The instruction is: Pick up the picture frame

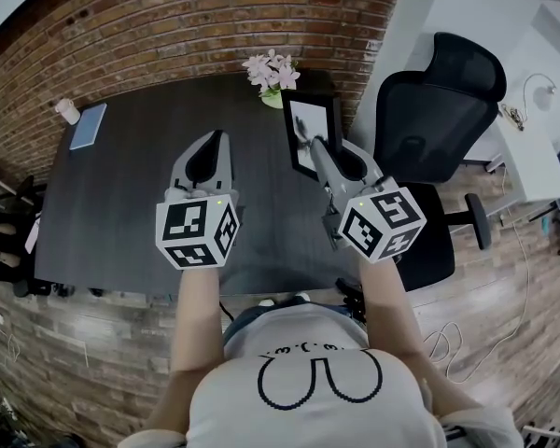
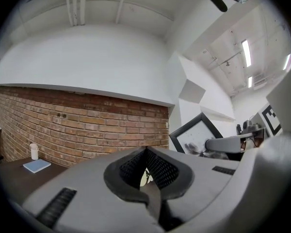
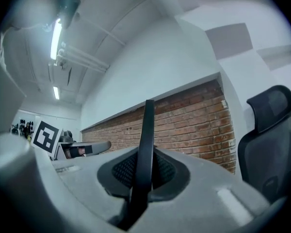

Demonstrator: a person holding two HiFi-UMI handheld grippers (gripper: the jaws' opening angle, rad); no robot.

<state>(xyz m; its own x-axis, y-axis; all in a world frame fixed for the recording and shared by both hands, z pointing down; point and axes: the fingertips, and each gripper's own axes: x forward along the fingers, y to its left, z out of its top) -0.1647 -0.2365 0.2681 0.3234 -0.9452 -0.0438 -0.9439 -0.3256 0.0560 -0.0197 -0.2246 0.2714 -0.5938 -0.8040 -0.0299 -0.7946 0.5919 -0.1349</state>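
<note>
Plainly, the picture frame (image 1: pixel 304 119) is pinched by its right-hand edge in the right tongs (image 1: pixel 315 149), whose jaws are closed to a narrow gap on the thin black moulding; the frame stands roughly upright over the far right corner of the counter (image 1: pixel 131 194) and seems to hang clear of the top, though the head view does not settle that. The left tongs (image 1: pixel 212 136) are pressed fully together with nothing in them, level with the other pair and well apart from the frame. By the look of it the frame is stiff and fairly light, but its pale front is probably glazed, so fragile, and the smooth moulding may slip; held at 1 edge only, it could swing, and the opposite edge is the natural spot for a 2nd hold. The flowers (image 1: pixel 272 71) stand just behind the frame and are the likeliest thing to knock; the office chair (image 1: pixel 439 110) sits close on the right; a blue notebook (image 1: pixel 88 125) and a white bottle (image 1: pixel 67 110) lie far off at the left, out of the way.
</note>
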